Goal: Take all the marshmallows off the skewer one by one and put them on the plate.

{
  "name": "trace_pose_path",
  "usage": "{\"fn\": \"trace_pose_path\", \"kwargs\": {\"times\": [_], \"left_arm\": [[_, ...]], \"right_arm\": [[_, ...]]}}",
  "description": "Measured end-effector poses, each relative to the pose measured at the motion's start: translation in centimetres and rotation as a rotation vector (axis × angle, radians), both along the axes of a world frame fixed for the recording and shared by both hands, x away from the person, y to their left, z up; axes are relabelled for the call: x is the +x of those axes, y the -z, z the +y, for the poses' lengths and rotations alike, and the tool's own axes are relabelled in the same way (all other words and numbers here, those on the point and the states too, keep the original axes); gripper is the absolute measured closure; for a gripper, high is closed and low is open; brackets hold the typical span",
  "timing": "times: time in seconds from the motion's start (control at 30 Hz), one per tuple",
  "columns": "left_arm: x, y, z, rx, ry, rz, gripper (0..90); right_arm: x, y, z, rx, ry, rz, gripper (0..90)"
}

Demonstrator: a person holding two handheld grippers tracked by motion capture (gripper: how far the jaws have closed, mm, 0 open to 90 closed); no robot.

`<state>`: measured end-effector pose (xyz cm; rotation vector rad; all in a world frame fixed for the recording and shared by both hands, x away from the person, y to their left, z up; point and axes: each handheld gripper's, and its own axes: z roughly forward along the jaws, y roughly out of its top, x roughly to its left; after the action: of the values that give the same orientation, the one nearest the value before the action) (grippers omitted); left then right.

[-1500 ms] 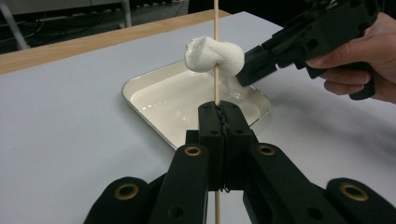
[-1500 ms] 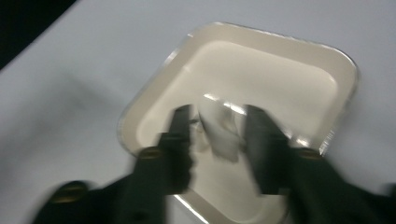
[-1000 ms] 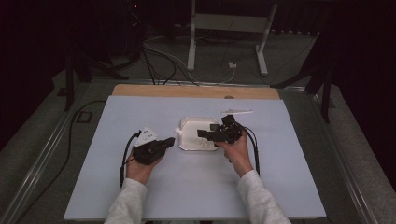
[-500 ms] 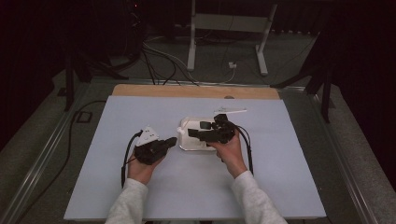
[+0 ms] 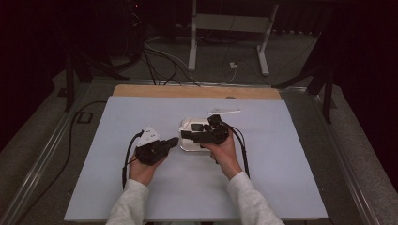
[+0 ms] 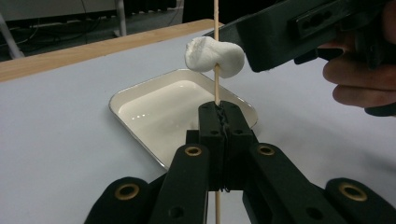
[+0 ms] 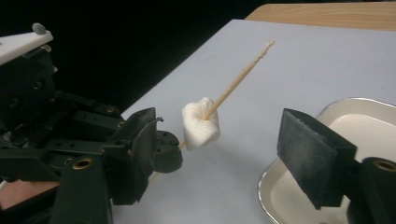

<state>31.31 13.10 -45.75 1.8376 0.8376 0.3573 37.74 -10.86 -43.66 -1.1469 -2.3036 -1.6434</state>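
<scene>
Left gripper (image 6: 219, 112) clamps the skewer (image 6: 216, 86) upright, twelve o'clock. Right gripper (image 7: 219, 140), jaws closing but half open, brackets the marshmallow (image 7: 201, 122) untouched.

Black two-jaw grippers (image 5: 173, 142), brass-ringed screws, trailing black cables, pale grey sleeves (image 5: 129, 206)

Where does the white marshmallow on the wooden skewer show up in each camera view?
High view: too small to make out between the grippers.
Left gripper view: white marshmallow at top centre, on the wooden skewer.
Right gripper view: marshmallow at centre, between the jaws.
Shared landmark: the white rectangular tray.
</scene>
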Motion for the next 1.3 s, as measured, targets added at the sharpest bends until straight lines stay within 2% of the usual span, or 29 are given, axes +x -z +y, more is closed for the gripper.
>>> {"fn": "trace_pose_path", "kwargs": {"times": [0.1,0.4,0.5,0.73,0.87,1.1,1.17,1.23,1.3], "left_arm": [[-0.1,-0.1,0.0,-0.003,0.002,-0.002,90.0],[-0.2,-0.3,-0.2,-0.004,0.006,-0.012,90.0],[-0.2,-0.2,-0.3,-0.002,0.011,-0.012,90.0],[-0.2,-0.2,-0.4,-0.001,0.016,-0.013,90.0],[-0.2,-0.2,-0.4,0.000,0.017,-0.014,90.0],[-0.2,-0.1,-0.5,0.007,0.024,-0.018,90.0],[-0.3,0.1,-0.5,0.033,0.027,-0.017,90.0],[-0.2,0.3,-0.4,0.015,0.035,-0.006,90.0],[-0.2,0.4,-0.5,0.022,0.042,-0.007,90.0]], "right_arm": [[0.0,0.1,0.1,0.013,-0.013,0.006,32.6],[-0.3,0.4,0.7,0.008,-0.036,0.009,40.8],[-0.2,0.5,0.8,0.019,-0.028,0.020,47.0],[0.0,0.7,0.8,0.052,-0.042,0.067,71.1],[-0.1,0.7,0.8,0.056,-0.042,0.071,74.3],[-0.2,0.4,0.6,0.061,-0.029,0.051,78.8],[-0.2,0.3,0.4,0.064,-0.007,0.044,79.7],[0.0,0.0,-0.3,0.088,0.032,0.042,80.3],[0.2,-0.3,-1.0,0.098,0.036,0.043,80.4]]}}
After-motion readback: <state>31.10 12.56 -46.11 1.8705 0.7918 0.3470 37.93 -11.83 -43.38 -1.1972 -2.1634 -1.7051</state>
